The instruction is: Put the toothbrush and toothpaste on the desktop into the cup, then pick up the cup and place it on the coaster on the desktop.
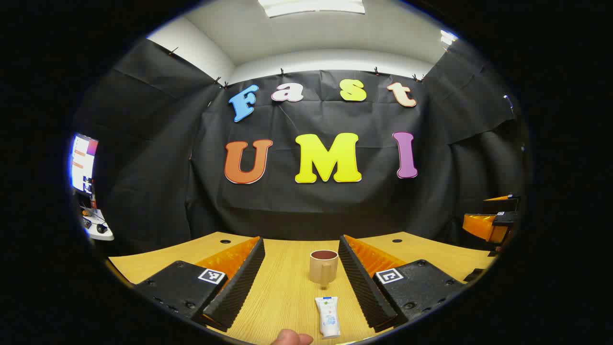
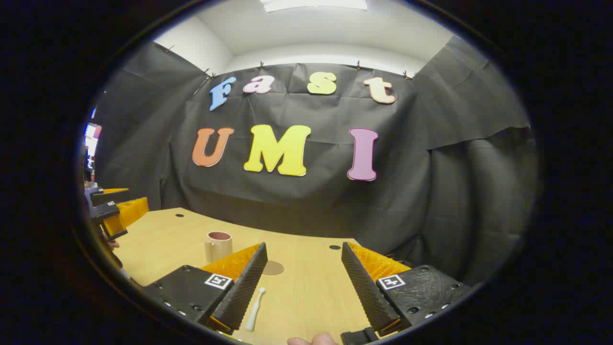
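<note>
A tan cup [image 1: 323,267] stands upright on the wooden desktop [image 1: 287,287], ahead of my left gripper [image 1: 301,282], which is open and empty. A white toothpaste tube [image 1: 328,317] lies flat just in front of the cup, between the left fingers and near the right one. In the right gripper view the cup [image 2: 219,246] stands to the far left, a round brown coaster [image 2: 272,268] lies flat to its right, and a white toothbrush [image 2: 255,302] lies beside the inner edge of the left finger. My right gripper [image 2: 304,280] is open and holds nothing.
A fingertip [image 1: 291,338] shows at the bottom edge. The other gripper [image 2: 112,211] hovers at the desk's left side, and it [image 1: 491,225] appears at the right edge in the left gripper view. A lit monitor [image 1: 82,164] stands far left. Small holes [image 2: 334,247] dot the desktop.
</note>
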Action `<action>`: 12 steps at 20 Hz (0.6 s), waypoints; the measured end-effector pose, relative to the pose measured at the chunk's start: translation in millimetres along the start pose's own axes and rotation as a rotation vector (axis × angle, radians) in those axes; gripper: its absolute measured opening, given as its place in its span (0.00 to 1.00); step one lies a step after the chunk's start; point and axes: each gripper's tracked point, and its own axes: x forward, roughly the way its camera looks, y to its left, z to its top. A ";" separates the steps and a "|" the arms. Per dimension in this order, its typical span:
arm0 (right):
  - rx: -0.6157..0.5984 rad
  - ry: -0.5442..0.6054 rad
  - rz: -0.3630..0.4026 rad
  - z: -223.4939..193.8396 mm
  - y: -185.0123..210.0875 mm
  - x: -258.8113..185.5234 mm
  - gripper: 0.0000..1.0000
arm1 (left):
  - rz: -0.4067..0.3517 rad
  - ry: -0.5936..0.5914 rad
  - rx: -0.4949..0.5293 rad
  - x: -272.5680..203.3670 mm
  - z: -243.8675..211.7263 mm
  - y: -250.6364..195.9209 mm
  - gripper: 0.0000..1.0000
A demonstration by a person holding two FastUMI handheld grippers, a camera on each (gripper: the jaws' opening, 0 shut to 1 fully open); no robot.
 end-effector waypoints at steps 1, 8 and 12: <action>-0.003 0.007 0.001 -3.3 0.5 0.8 0.95 | -0.008 -0.002 0.010 -1.3 2.0 -4.7 0.98; 0.036 0.069 0.022 -21.4 3.9 -0.9 0.95 | -0.003 0.016 0.015 -1.2 -4.4 -14.5 0.98; 0.032 0.079 0.025 -25.8 9.3 0.8 0.95 | -0.002 0.017 -0.008 0.1 -7.8 -15.9 0.98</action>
